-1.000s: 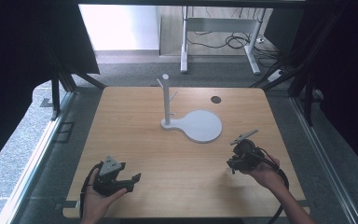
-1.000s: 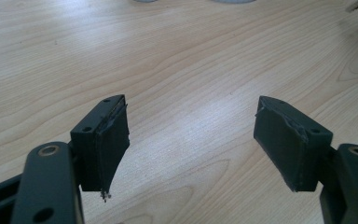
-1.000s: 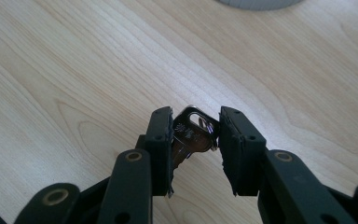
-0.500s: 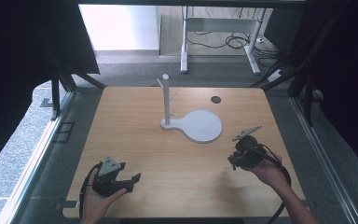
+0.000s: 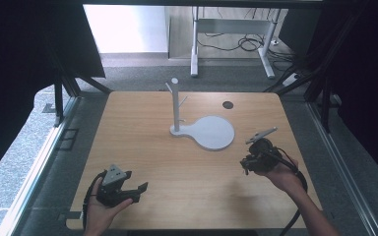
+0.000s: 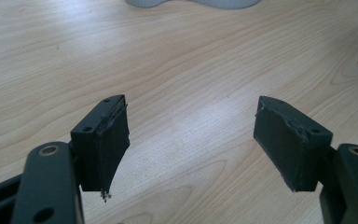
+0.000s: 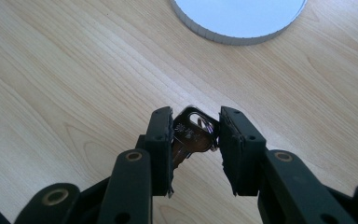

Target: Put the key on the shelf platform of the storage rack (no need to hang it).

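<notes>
My right gripper [image 5: 249, 161] hovers over the table's right side, just below and right of the white stand's round base [image 5: 211, 132]. Its jaws are shut on a small metal key [image 7: 191, 136], whose bow with its hole sticks up between the pads; in the right gripper view the right gripper [image 7: 196, 117] faces the white base [image 7: 237, 18]. My left gripper [image 5: 137, 191] rests near the front left edge. In the left gripper view the left gripper [image 6: 191, 126] is open with bare wood between the jaws.
A white post with short pegs [image 5: 175, 103] rises from the narrow end of the base at the table's middle. A dark round hole [image 5: 228, 104] sits at the back right of the wooden table [image 5: 142, 132]. The base's edge [image 6: 223, 3] shows far ahead of the left gripper.
The right gripper with the key has drifted slightly toward the far side of the table. The left gripper has kept still.
</notes>
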Demonstrator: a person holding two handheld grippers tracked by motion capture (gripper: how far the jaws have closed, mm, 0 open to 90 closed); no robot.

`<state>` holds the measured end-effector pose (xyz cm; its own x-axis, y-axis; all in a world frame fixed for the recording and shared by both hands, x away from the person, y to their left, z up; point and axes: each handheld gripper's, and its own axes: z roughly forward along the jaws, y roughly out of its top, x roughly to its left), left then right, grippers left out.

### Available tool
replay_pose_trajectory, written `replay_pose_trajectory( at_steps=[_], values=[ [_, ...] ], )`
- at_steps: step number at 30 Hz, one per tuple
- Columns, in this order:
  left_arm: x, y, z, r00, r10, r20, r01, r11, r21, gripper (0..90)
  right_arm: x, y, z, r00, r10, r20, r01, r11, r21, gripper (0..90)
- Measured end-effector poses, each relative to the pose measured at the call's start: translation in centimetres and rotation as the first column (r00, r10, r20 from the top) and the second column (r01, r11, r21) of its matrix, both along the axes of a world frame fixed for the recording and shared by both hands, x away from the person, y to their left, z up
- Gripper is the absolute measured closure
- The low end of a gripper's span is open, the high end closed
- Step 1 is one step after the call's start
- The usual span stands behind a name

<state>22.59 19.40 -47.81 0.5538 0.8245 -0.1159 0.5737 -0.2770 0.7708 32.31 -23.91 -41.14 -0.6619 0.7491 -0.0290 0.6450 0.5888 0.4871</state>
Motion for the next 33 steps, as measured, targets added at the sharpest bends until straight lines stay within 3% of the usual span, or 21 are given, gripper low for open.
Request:
replay_pose_trajectory(
  at_steps=[15, 33],
  values=[
    [0.0, -0.3, 0.0, 0.9999, -0.015, -0.002, 0.015, 0.9999, 0.004, 26.9, 1.1, 0.6, 1.1, 0.9999, 0.002, 0.010, -0.002, 1.000, 0.014, 66.1],
    [-0.1, -0.2, 0.1, 0.9999, -0.017, 0.000, 0.017, 0.9999, -0.003, 27.2, 3.6, 1.5, 1.9, 0.9999, 0.001, 0.010, -0.002, 0.999, 0.046, 66.0]
  ],
)
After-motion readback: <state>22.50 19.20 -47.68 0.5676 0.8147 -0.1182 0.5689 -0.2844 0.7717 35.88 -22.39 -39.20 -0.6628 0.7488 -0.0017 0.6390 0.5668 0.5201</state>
